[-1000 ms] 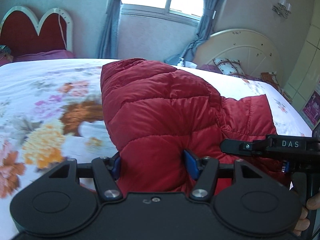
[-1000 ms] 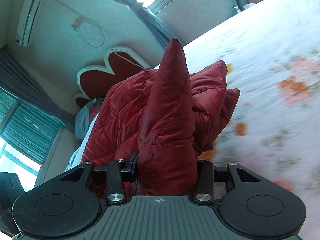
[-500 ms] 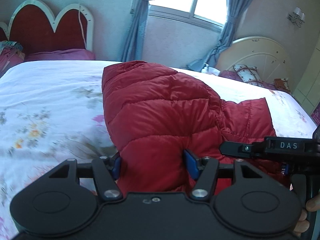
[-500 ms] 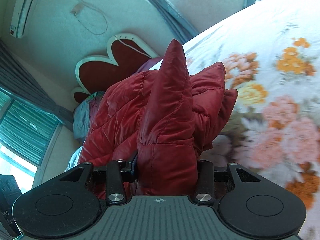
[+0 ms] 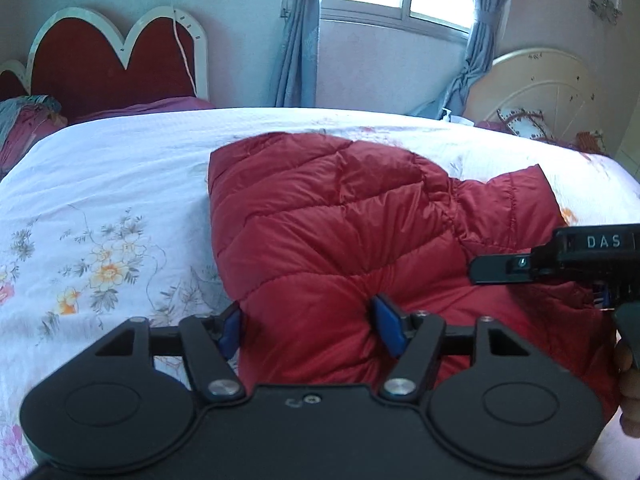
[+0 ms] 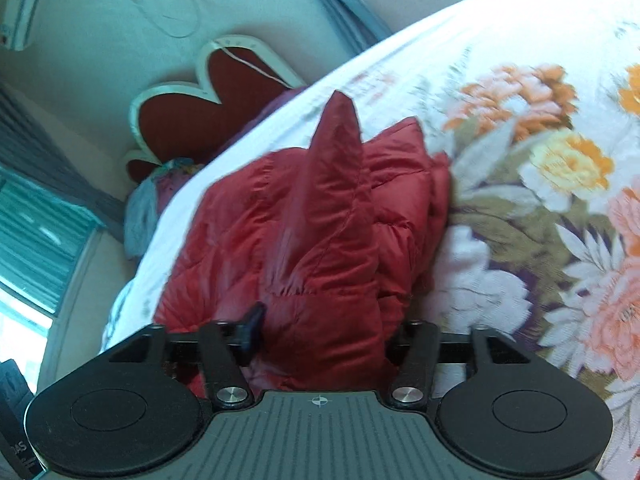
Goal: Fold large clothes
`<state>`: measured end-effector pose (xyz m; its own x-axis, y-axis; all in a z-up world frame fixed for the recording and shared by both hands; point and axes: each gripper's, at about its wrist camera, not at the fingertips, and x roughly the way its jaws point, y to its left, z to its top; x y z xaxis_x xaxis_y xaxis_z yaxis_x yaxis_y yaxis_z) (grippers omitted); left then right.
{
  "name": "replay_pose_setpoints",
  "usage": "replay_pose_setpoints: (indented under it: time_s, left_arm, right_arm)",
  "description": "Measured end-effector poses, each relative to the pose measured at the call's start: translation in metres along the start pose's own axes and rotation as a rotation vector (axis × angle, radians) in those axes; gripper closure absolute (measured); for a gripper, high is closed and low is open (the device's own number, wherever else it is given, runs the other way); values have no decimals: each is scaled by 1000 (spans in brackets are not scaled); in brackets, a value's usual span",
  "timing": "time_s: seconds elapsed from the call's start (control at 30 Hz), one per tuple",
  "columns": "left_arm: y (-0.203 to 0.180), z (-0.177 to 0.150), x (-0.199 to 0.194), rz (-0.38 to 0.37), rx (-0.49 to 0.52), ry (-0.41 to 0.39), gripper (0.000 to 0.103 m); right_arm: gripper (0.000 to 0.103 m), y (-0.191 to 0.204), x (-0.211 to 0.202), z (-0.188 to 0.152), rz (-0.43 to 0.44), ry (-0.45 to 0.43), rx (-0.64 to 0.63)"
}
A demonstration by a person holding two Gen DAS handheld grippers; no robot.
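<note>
A red quilted puffer jacket (image 5: pixel 340 216) lies bunched on the floral bedspread (image 5: pixel 104 208). My left gripper (image 5: pixel 310 328) is shut on a thick fold of its near edge, blue pads pressed into the fabric on both sides. My right gripper (image 6: pixel 324 340) is shut on another bunched fold of the jacket (image 6: pixel 320 224), which stands up in a point between its fingers. The right gripper also shows at the right edge of the left wrist view (image 5: pixel 560 256), close beside the jacket's sleeve part.
The bed has a red heart-shaped headboard (image 5: pixel 108 60) at the far left and pillows (image 5: pixel 24 120) beside it. A window with blue curtains (image 5: pixel 300 36) and a cream round headboard (image 5: pixel 536 88) stand behind the bed. Floral bedspread (image 6: pixel 540 200) spreads right of the jacket.
Both grippers have carried the jacket down and forward over the bed; it now rests lower and flatter on the bedspread. Both grips stay shut on the fabric.
</note>
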<state>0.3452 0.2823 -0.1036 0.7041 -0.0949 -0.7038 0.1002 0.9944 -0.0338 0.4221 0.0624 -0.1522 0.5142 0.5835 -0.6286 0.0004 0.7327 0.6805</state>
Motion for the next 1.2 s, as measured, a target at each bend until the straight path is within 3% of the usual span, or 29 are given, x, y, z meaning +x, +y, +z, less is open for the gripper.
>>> replay_pose_setpoints:
  time_s: [0.17, 0.33, 0.47, 0.53, 0.6, 0.83, 1.03, 1.2]
  left_arm:
    - [5, 5, -1, 14, 13, -4, 29]
    - [7, 12, -27, 38, 11, -82, 31]
    - [6, 25, -30, 32, 25, -113, 32]
    - [3, 29, -17, 32, 42, -90, 35]
    - [2, 29, 0, 27, 47, -52, 37]
    - [5, 24, 24, 17, 45, -13, 35]
    - [4, 23, 8, 34, 48, -17, 36]
    - [0, 14, -17, 42, 23, -18, 37]
  right_arm:
    - [40, 6, -19, -2, -60, -59, -22]
    - [40, 26, -60, -4, -173, -201, -137]
    - [41, 51, -77, -12, -205, -295, -243]
    - [44, 63, -69, -19, -205, -275, -303]
    - [54, 69, -49, -22, -211, -222, -329]
    - [54, 45, -4, -21, -334, -151, -259]
    - [54, 46, -21, -23, -325, -153, -231]
    - [54, 65, -46, -36, -299, -186, -293]
